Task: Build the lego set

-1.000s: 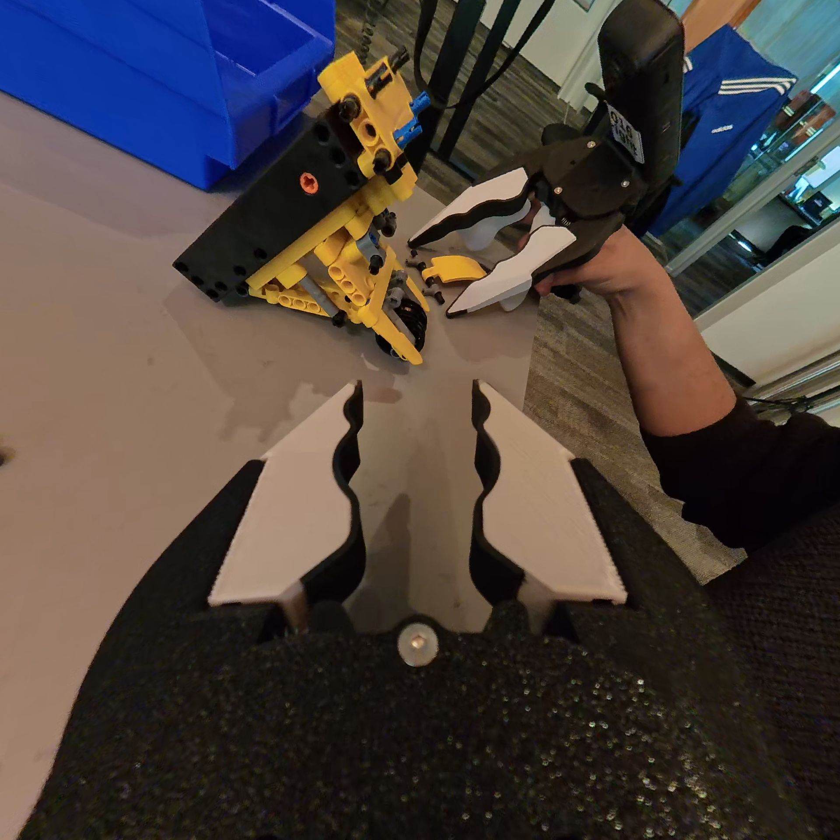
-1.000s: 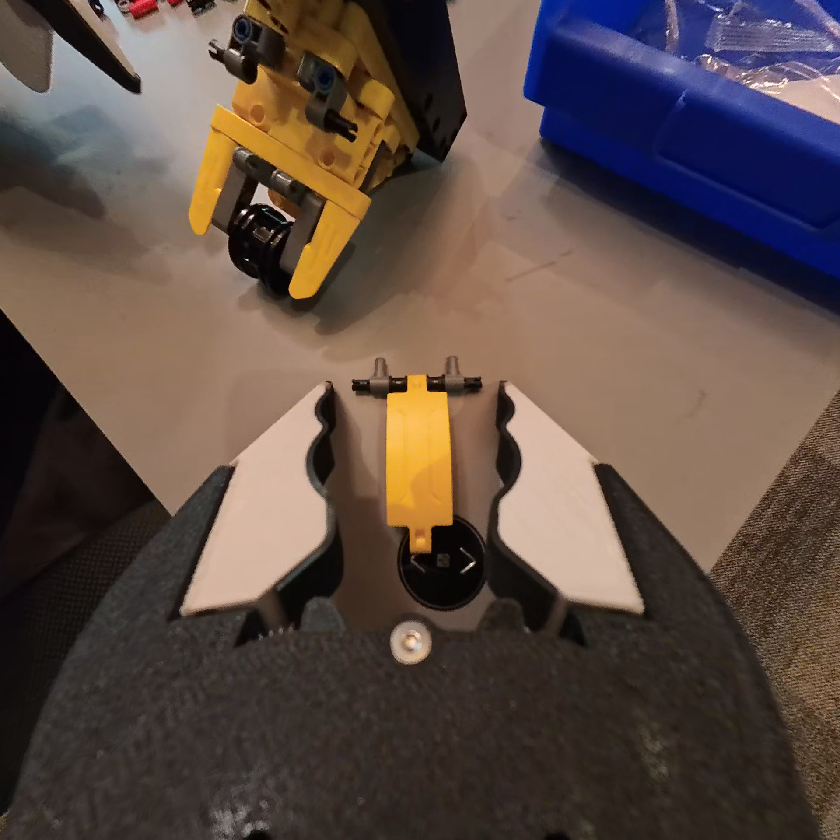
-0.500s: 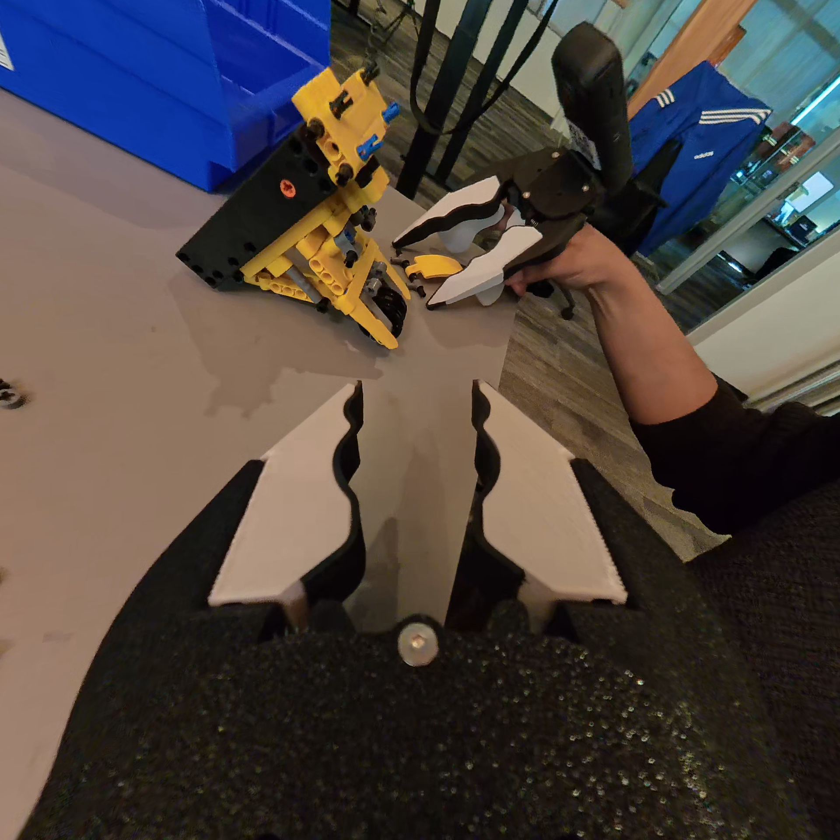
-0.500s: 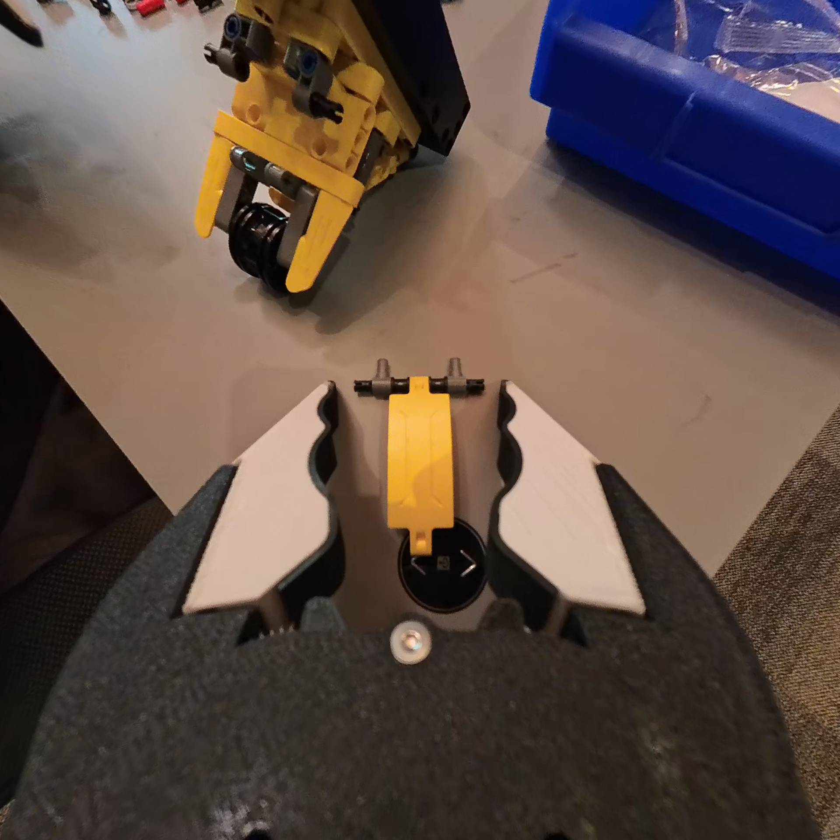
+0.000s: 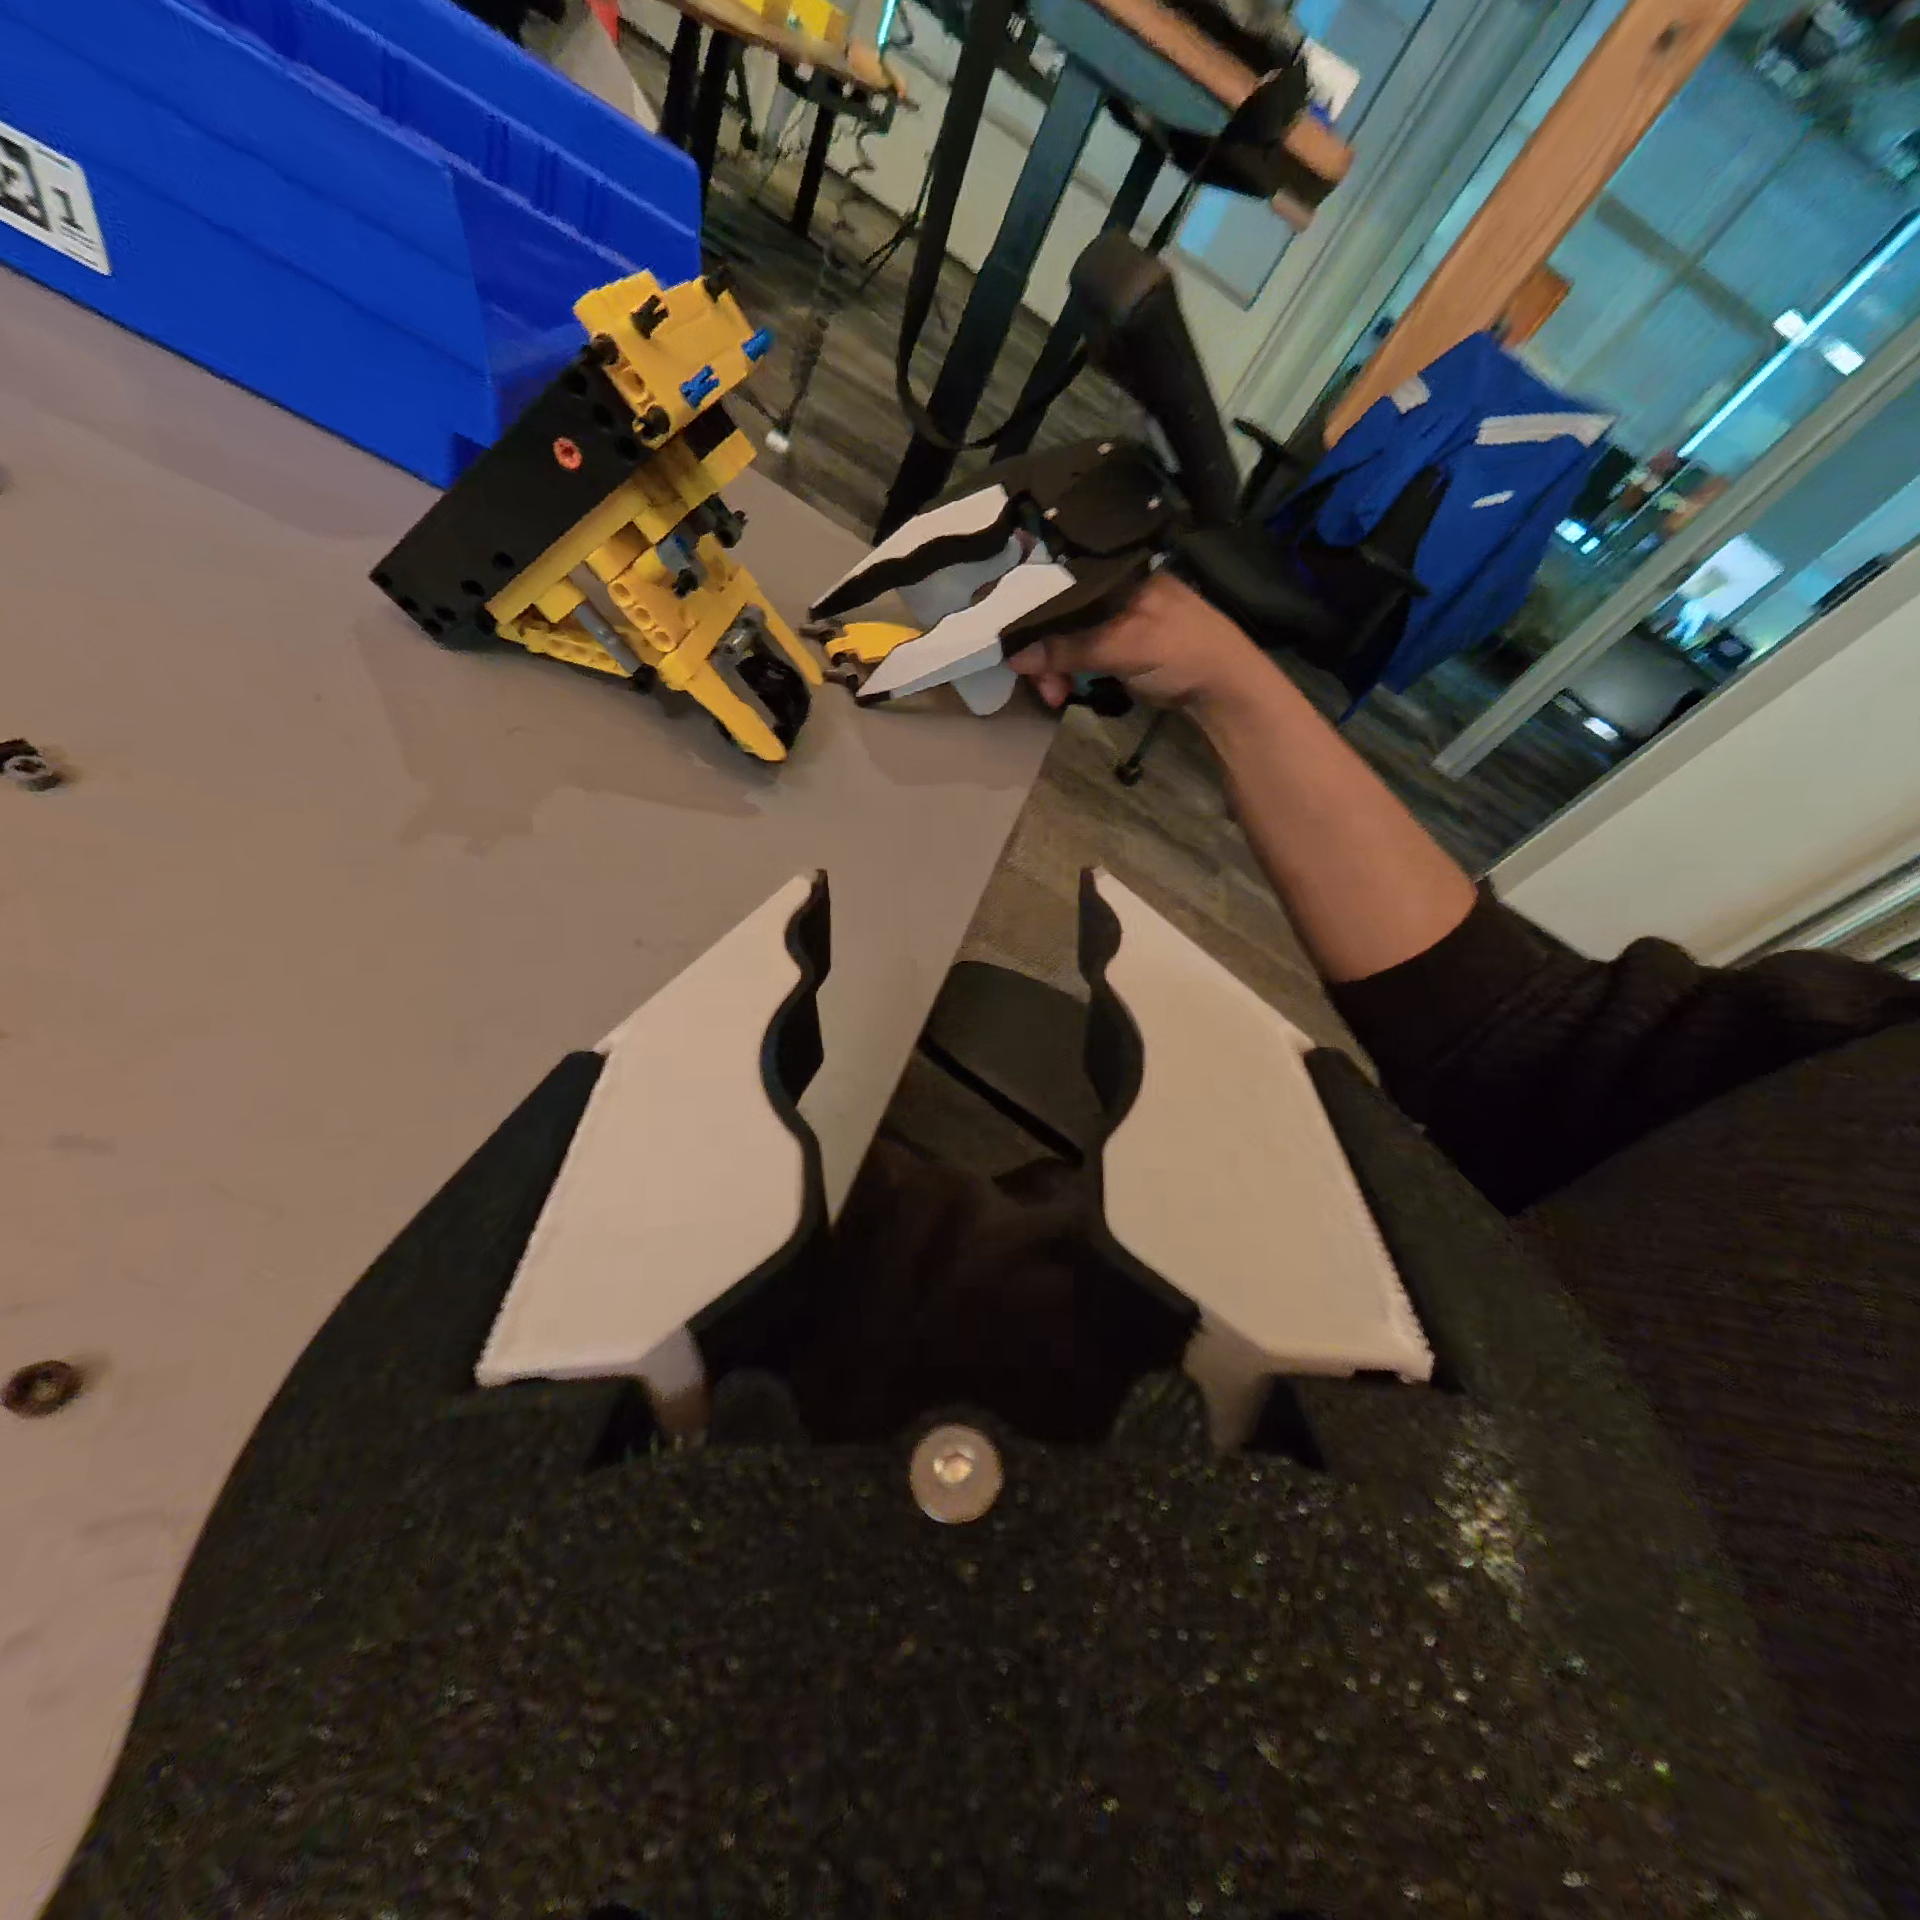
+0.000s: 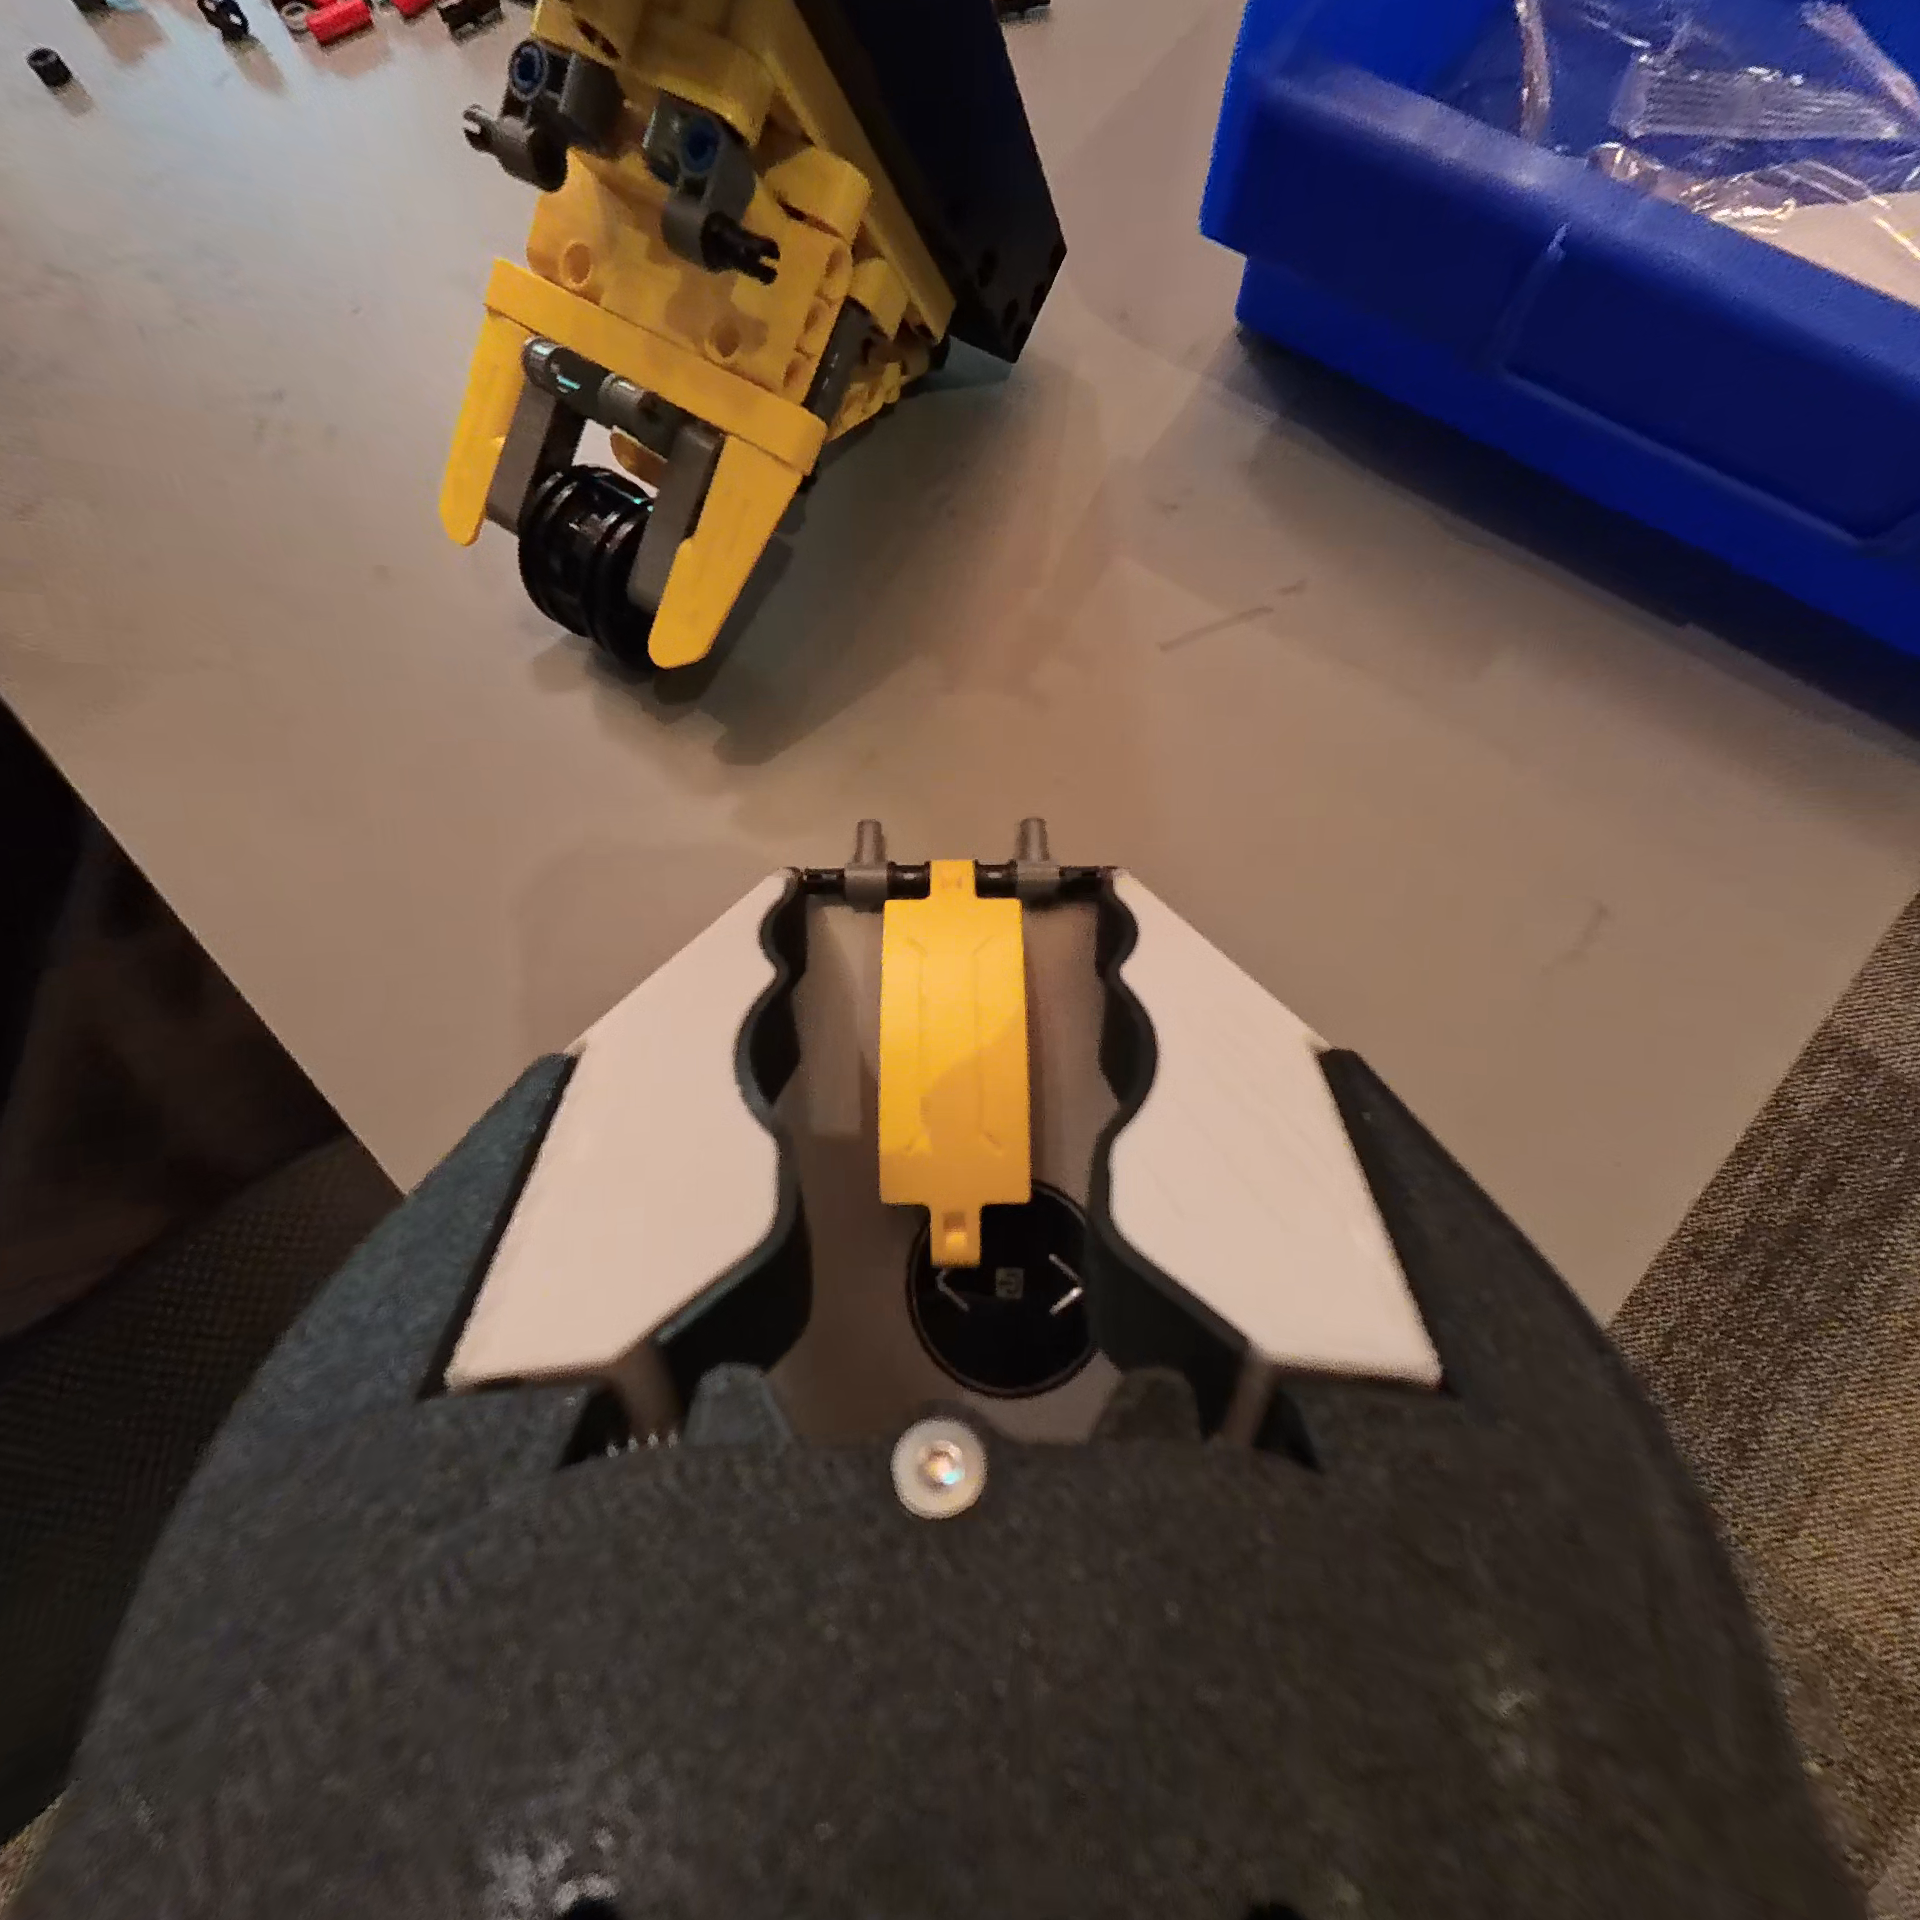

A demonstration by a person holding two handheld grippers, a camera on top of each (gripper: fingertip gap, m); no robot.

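Note:
A yellow and black brick-built model [image 6: 675, 312] with a black wheel at its front lies tilted on the grey table [image 6: 1247, 779]. My right gripper [image 6: 954, 878] has its fingertips against the two ends of the black axle of a small yellow curved panel piece [image 6: 954, 1039], low over the table's near edge. In the left wrist view the same gripper [image 5: 925, 613] is just right of the model [image 5: 623, 540], with the yellow piece [image 5: 873, 642] between its fingers. My left gripper [image 5: 954, 883] is open and empty over the table's edge, well back from the model.
A blue bin [image 5: 312, 260] stands behind the model and holds clear plastic bags in the right wrist view [image 6: 1558, 312]. Small loose parts [image 6: 332, 16] lie beyond the model. A black round disc [image 6: 997, 1320] sits in the table under the right gripper. Carpet and chairs lie beyond the edge. The left gripper's tips are roughly 25 cm from the right gripper's. About 7 cm separates my right fingertips from the black round disc [image 6: 997, 1320].
My right gripper's fingers have narrowed onto the axle ends of the yellow piece. My left gripper has drawn back from the model to the table's edge, still open.

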